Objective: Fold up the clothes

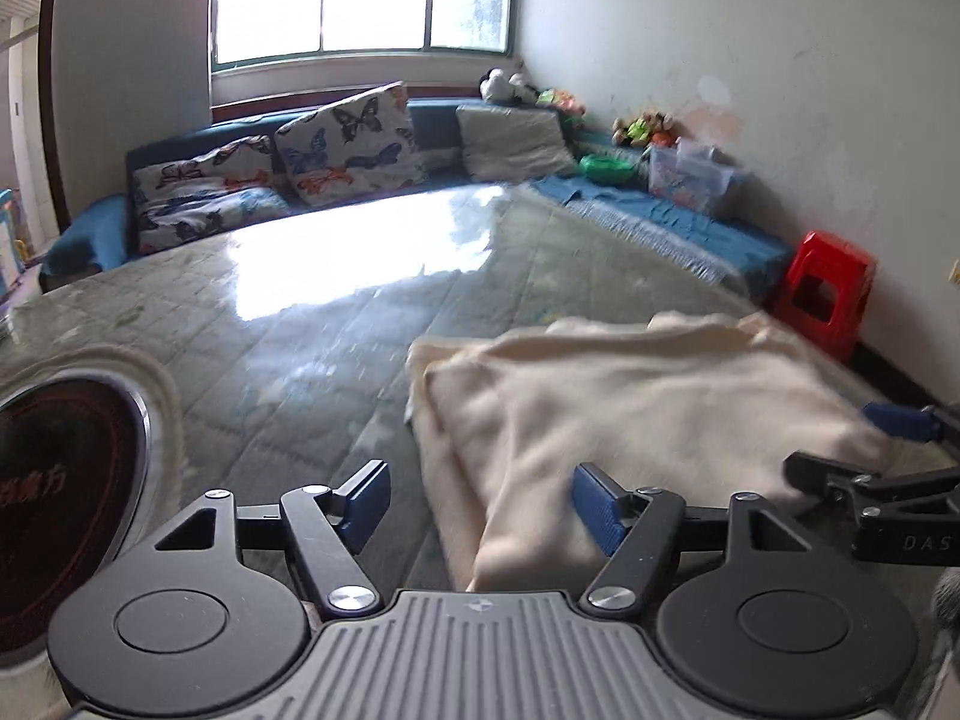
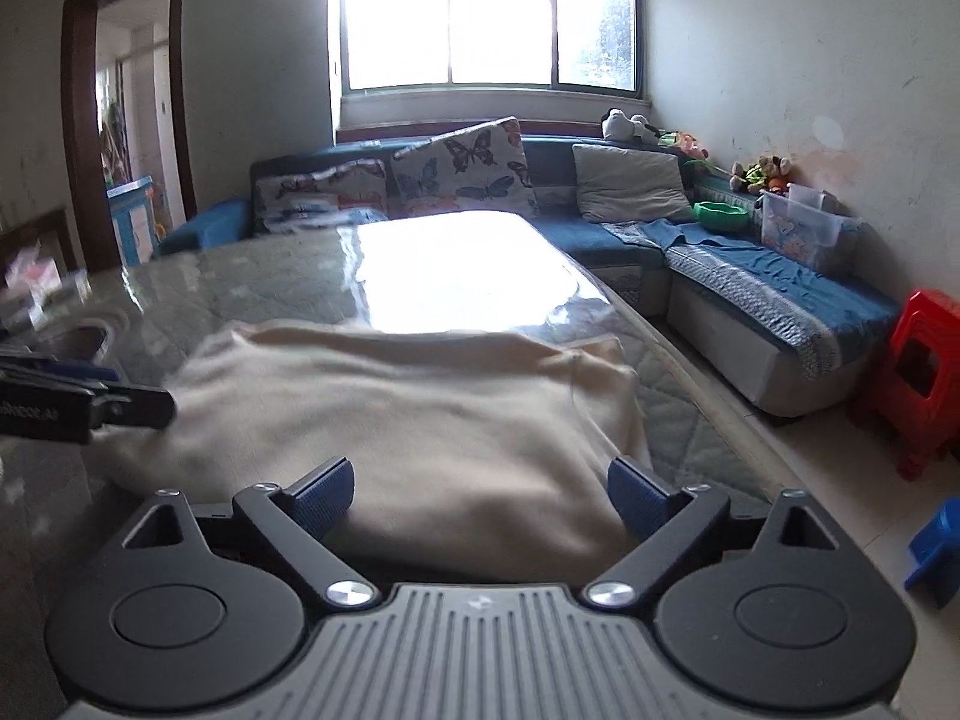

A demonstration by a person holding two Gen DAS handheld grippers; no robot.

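The cream garment (image 2: 396, 414) is lying partly folded on the glossy bench (image 2: 270, 276), stretching toward 12 o'clock from both grippers. The left gripper (image 1: 480, 507) and right gripper (image 2: 480, 495) are hovering at its near edge, fingers spread apart and gripping nothing. The slick bench could be letting the cloth slide and the fold spill open.

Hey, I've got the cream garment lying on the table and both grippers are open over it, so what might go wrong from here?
Two risks, as judgements:

1. The cream garment lies near the table's right edge; a tug that way might slide it onto the floor.

2. The left gripper straddles only the garment's left border, partly over glossy tabletop. Closing there may pinch one layer or miss. The right gripper sits more squarely over cloth.
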